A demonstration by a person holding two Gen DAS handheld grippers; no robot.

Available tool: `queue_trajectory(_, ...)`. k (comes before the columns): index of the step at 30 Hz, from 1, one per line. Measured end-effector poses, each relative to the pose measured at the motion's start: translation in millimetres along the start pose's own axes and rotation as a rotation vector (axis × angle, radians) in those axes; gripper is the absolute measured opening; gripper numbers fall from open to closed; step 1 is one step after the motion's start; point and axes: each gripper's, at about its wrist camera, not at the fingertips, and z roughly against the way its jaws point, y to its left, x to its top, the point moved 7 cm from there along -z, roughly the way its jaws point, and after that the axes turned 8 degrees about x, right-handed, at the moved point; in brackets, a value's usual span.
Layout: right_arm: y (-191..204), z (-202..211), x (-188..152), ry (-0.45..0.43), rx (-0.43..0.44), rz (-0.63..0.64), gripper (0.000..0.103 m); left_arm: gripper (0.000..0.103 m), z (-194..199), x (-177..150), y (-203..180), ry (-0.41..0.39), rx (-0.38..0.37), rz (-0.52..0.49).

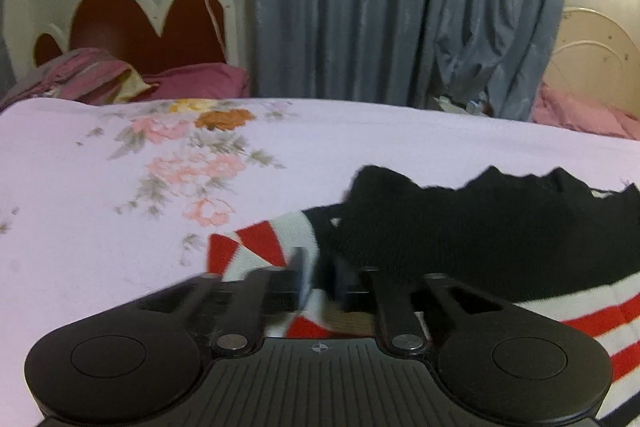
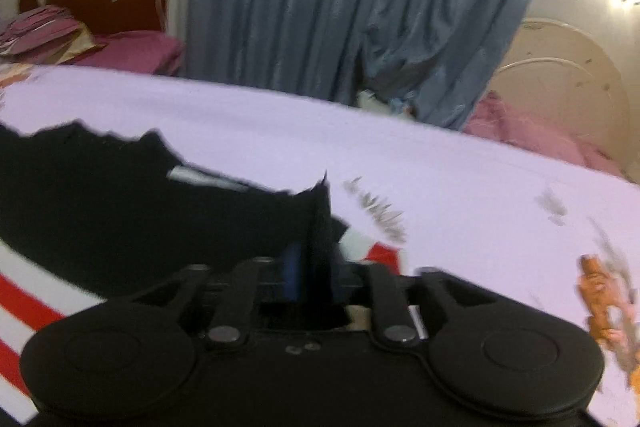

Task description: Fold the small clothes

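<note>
Left tongs [image 1: 316, 281]: your matte black body, ribbed centre plate with a small white crosshair mark, a round disc at each side.
Left linkage: two flat black arms per side, pinned by silver round screws.
Right tongs [image 2: 312, 279]: your same black shell, round side discs, grey pivot screws, blue pads [image 2: 291, 275] on the fingers.

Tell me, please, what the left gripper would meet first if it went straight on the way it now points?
Most likely the black, red and white striped garment: the left gripper already has its edge between its fingertips, and beyond it lies the floral bedsheet. Depth is blurred.
</note>
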Motion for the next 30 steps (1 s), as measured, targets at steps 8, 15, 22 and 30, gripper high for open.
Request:
queue_trajectory(8, 87.1, 15.8, 13.3, -0.018, 0.24, 0.039, 0.04, 0.059, 40.8, 10.1, -73.5, -0.062, -0.175, -0.028)
queue_trajectory(15, 107.4, 7.1, 6.5, 0.052, 0.278, 0.089, 0.055, 0.059, 24.3, -13.2, -84.5, 0.002, -0.161, -0.094)
queue_trajectory(22, 0.2, 10.2, -9.8, 0.089, 0.024, -0.106, 0.059, 0.059, 16.0, -17.3, -23.1, -0.001, -0.097, -0.038)
queue_trajectory(30, 44.0, 51.6, 7.5, -0.024, 0.142, -0.067, 0.043, 0.06, 54.8, -19.4, -69.9, -0.038, -0.141, -0.079)
